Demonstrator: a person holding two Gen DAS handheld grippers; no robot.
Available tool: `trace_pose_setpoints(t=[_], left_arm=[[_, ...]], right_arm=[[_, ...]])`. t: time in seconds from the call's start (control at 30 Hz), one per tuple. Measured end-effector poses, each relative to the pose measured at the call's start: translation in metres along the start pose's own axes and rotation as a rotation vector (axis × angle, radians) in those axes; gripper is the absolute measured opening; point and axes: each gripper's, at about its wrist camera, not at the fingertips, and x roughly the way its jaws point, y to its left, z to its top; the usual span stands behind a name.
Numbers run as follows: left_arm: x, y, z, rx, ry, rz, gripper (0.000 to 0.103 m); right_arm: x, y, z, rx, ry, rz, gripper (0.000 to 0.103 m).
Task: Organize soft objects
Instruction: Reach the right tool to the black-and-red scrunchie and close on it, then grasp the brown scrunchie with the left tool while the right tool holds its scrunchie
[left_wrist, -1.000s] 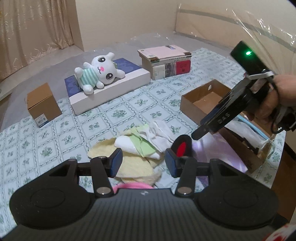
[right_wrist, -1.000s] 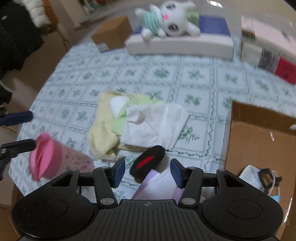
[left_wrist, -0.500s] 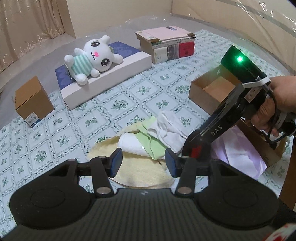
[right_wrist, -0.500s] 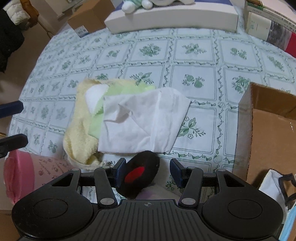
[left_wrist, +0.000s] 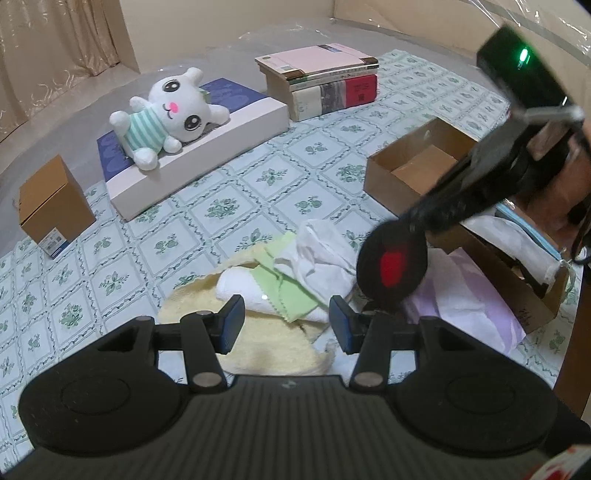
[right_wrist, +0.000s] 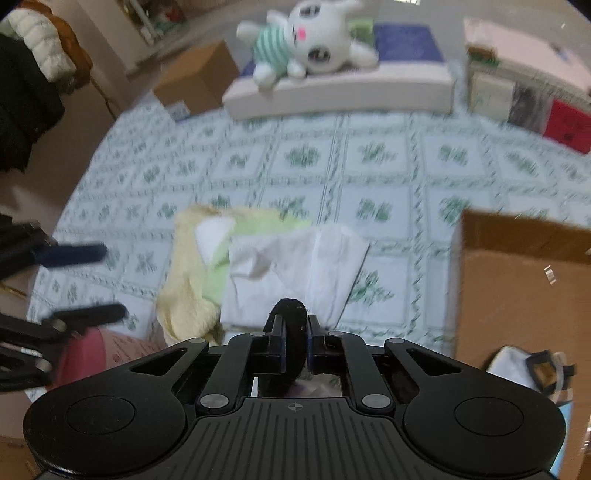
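The right gripper is closing, its 2 pads pressed on a round black fabric pad with a red centre, lifted just above the lilac cloth beside the open cardboard box. The left gripper hovers released, jaws parted, over the heap of yellow towel, green cloth and white cloth on the counter.

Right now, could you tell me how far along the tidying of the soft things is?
Early. A mask already lies in the open box. The right gripper's jaws are closing on a black pad. The cloths and pink item remain on the table.
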Motion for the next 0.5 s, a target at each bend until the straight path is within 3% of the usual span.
trace_pose_setpoints(t=[0.27, 0.5], left_arm=[[0.019, -0.032, 0.01, 0.094, 0.058, -0.056, 0.046], [0.051, -0.065, 0.006, 0.322, 0.172, -0.134, 0.045]], right_arm=[[-0.04, -0.017, 0.005, 0.029, -0.106, -0.043, 0.01], [-0.046, -0.035, -0.005, 0.044, -0.12, -0.039, 0.01]])
